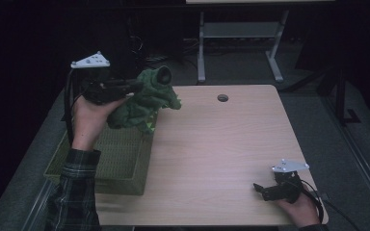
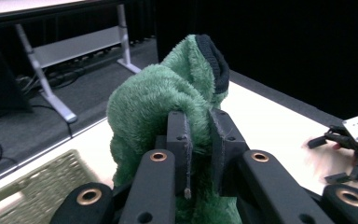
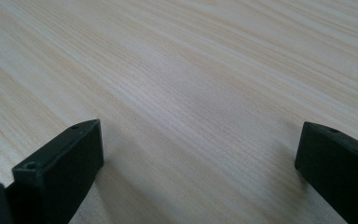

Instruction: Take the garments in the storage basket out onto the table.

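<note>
Tongs in the left hand (image 1: pixel 134 86) pinch a fold of the green plush toy (image 1: pixel 144 103), holding it in the air above the woven basket (image 1: pixel 120 163) at the desk's (image 1: pixel 221 144) left edge. It looks light, soft and floppy, so a thick bunch of fabric probably gives the surest hold. The right tongs (image 1: pixel 260 188) gape wide, empty, near the desk's front right corner.

1. We see a pale wooden table (image 1: pixel 221 144) under both tongs, with a round hole (image 1: pixel 222 98) far ahead of the right one.
2. Grey carpet (image 1: pixel 313 120) spreads around it, right of the right tongs.
3. Beyond the left tongs stands a grey metal desk frame (image 1: pixel 241 33) before darkness.
</note>
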